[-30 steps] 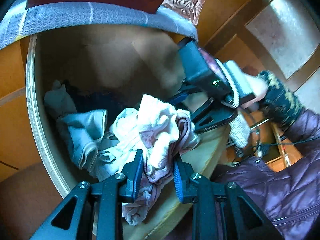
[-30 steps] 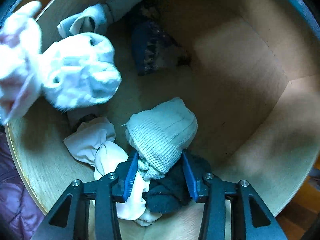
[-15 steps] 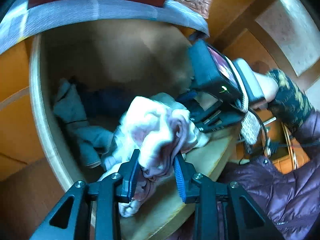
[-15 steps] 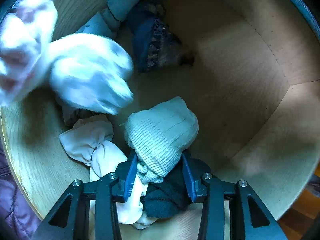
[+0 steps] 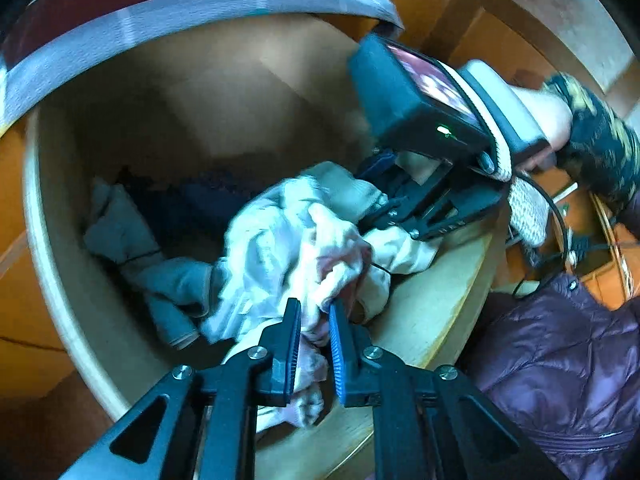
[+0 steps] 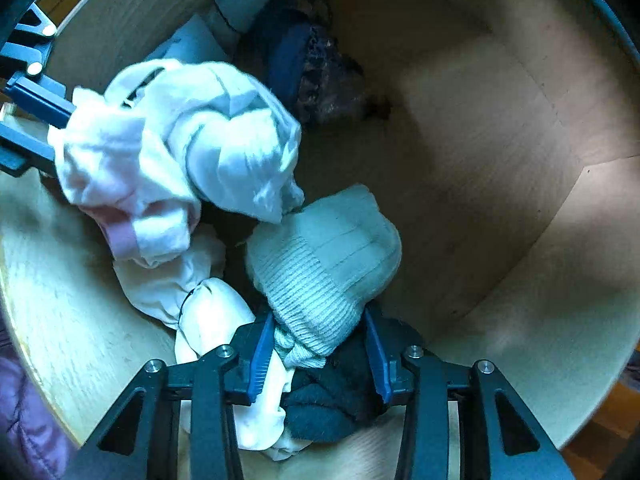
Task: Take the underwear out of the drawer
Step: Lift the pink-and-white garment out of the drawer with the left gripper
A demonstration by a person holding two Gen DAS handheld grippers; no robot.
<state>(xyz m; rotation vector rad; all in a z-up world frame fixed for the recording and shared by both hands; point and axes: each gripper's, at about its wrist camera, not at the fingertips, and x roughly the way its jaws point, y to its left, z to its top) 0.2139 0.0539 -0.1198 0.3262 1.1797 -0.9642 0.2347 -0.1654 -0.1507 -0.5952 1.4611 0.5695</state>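
Observation:
The pale wooden drawer [image 5: 40,240] [image 6: 500,140] holds bundled clothes. My left gripper [image 5: 314,340] is closing, its jaws pinching a crumpled pink and white pair of underwear [image 5: 304,256] [image 6: 160,152] held above the drawer's near rim. In the right wrist view the left gripper's blue fingers [image 6: 36,96] show at the left edge behind that cloth. My right gripper [image 6: 318,352] [image 5: 400,208] points straight down into the drawer. Its pads sit against both sides of a pale green ribbed knit bundle [image 6: 320,264].
A white knotted garment [image 6: 200,308] and a dark sock roll [image 6: 332,400] lie under the right gripper. A grey-blue garment [image 5: 160,280] and a dark blue one [image 6: 308,64] lie at the back. A hand [image 5: 548,112] and purple jacket [image 5: 560,340] are on the right.
The left jaws have narrowed on the pink and white underwear, and the bundle has swung over toward the right gripper. The right gripper keeps its hold on the knit bundle.

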